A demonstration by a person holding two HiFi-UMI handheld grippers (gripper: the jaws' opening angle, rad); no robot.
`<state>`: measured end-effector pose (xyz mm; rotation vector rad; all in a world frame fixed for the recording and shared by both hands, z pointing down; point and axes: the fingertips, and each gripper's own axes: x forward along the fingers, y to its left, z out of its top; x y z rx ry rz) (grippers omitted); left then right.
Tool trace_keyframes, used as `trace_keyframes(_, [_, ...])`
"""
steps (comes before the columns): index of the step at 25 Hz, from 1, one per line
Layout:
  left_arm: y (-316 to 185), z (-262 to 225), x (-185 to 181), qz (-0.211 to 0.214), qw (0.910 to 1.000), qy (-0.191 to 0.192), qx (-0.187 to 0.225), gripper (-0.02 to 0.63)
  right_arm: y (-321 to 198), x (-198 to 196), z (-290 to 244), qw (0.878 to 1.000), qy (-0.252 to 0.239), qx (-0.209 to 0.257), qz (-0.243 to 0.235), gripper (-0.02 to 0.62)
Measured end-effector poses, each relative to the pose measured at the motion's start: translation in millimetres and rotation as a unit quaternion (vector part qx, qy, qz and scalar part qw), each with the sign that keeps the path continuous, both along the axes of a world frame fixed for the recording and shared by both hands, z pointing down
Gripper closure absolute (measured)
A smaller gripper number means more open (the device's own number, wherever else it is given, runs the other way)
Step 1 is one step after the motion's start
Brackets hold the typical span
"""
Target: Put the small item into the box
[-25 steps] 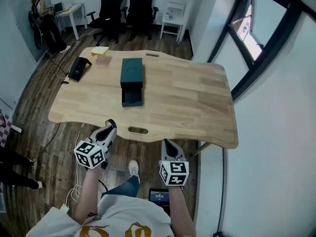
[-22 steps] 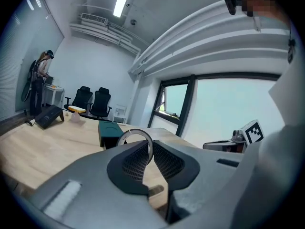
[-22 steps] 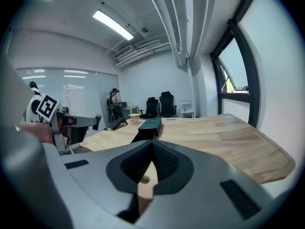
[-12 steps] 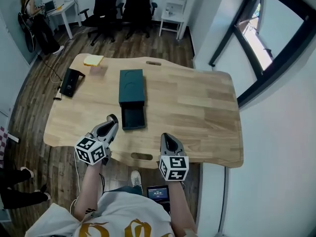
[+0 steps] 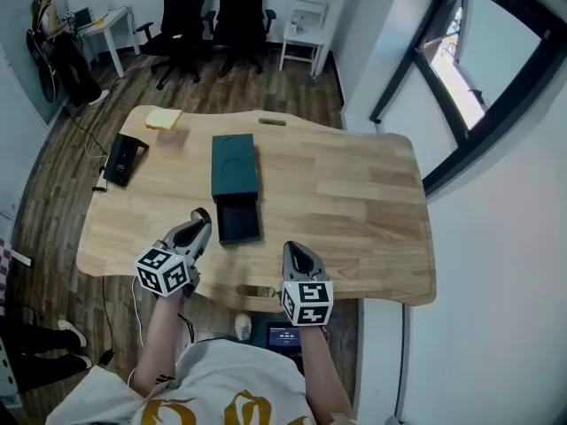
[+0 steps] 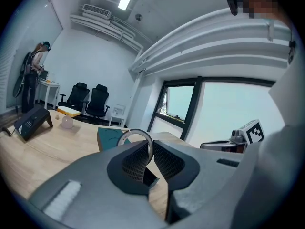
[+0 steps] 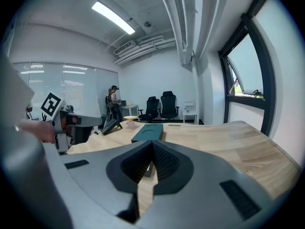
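Far left on the tabletop (image 5: pixel 354 193): a black stand (image 5: pixel 120 159) and a yellow block (image 5: pixel 163 119), well apart from the work and no hazard.

Left gripper (image 5: pixel 200 217): clamped on a thin metal ring (image 6: pixel 136 130), with only the lower arc caught between the ribbed pads and most of the hoop standing free above them. Hovers over the near edge of the tabletop, just left of the box's open tray (image 5: pixel 237 221).

Likely the weakest point here: so little of the ring in the pinch. Could twist or slide out with any jolt or tilt on the way across. Once loose, probably rolls, and this close to the near edge could go straight to the floor.

Dark green box (image 5: pixel 235 165): lies lengthwise at the middle of the tabletop, lid part on the far side, tray drawn out toward the near side and apparently empty. Small target, low walls. Released too high or off-centre, the ring may bounce out or land on the wood beside it. Coming in too low risks nudging the tray shut or shifting the whole box, since nothing steadies it.

Right gripper (image 5: pixel 292 253): jaws pressed together on nothing, hanging at the near edge to the right of the tray, apart from the box. No help to the box from there, and a careless swing leftward could knock the tray.
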<state>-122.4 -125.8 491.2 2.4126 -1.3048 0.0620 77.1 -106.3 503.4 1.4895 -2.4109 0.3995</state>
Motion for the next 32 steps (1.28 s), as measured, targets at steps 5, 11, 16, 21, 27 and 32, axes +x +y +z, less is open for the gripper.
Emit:
trace_keyframes(5, [-15,-1,0,0.000,1.0000,-0.004,0.001,0.571,-8,-2,-10,1.000,-0.004,0.015,-0.006,0.591])
trace_keyframes(11, [-25,-6,7,0.008,0.9998,-0.016,0.008,0.571,-19,0,-13,1.000,-0.013,0.022,-0.006,0.591])
trace_keyframes(16, [-31,2,5,0.006,0.9998,-0.021,0.000,0.571,-26,-7,-8,1.000,-0.020,0.015,-0.014,0.591])
trace_keyframes(21, [-37,10,5,0.007,0.9997,-0.024,-0.008,0.570,-36,-8,1,1.000,-0.019,0.005,-0.018,0.591])
trace_keyframes(27, [-43,31,9,0.011,0.9991,-0.026,-0.030,0.571,-47,-2,14,1.000,-0.020,-0.007,-0.014,0.591])
trace_keyframes(32, [-53,44,15,0.017,0.9986,-0.028,-0.042,0.571,-57,2,25,1.000,-0.018,-0.018,-0.011,0.591])
